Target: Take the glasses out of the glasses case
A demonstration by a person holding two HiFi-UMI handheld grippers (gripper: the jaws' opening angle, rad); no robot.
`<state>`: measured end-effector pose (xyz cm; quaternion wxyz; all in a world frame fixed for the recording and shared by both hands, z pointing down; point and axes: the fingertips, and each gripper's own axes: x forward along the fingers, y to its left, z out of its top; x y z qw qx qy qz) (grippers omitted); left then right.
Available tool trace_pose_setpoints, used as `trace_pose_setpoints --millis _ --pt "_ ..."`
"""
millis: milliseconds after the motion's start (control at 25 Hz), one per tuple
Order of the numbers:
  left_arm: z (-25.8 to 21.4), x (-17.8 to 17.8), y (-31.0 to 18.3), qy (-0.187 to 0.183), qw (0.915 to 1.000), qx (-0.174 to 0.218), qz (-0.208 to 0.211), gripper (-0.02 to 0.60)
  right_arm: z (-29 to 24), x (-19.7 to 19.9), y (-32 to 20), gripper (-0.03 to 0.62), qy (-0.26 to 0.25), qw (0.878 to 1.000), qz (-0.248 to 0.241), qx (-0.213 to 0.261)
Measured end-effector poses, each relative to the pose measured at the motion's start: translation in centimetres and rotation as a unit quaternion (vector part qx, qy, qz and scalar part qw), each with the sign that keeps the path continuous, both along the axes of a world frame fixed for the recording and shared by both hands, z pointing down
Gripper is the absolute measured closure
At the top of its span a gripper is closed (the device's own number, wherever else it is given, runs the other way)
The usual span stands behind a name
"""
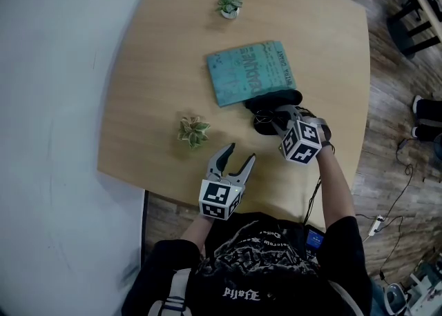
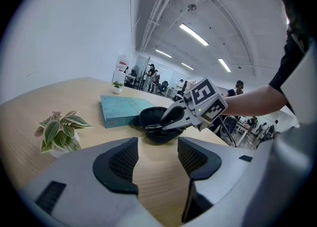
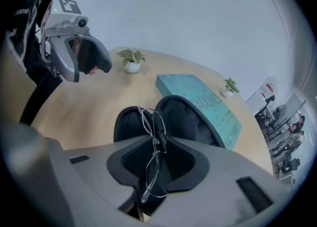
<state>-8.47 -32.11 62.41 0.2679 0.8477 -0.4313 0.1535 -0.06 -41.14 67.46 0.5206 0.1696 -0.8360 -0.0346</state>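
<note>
The right gripper pinches the glasses at the bridge, just above the open case on the surface, while the left gripper hangs spread and empty; the thin wire frame looks light and easily bent, so a gentle bridge hold suits.

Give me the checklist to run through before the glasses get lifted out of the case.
1. Right gripper jaws shut on the glasses: ok.
2. Glasses case open: ok, its lid stands back.
3. Grip firm enough on the thin wire frame: cannot tell.
4. Glasses clear of the case: not ok, they reach into the open shell.
5. Left gripper free to steady the case: ok, jaws apart, empty, away from it.
6. Teal book off the case: ok, it lies beside it.
</note>
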Motion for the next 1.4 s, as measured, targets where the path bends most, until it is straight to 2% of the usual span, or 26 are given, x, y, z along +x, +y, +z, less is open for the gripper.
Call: trace_pose_setpoints --millis 680,1120,1400 --pt "-1.5 0.2 1.2 0.007 0.9998 0.02 0.004 0.324 -6.4 0.9 0.5 0.502 -0.04 0.996 0.044 0.068" --pt "-4.1 1.2 3.4 0.014 0.9985 0.051 0.015 0.324 -11.6 1.6 3.3 0.502 -0.074 0.986 0.079 0.125" --pt "-5.8 2.2 5.6 0.018 0.9971 0.071 0.018 0.324 -15.1 3.0 6.3 0.502 -0.104 0.975 0.107 0.165"
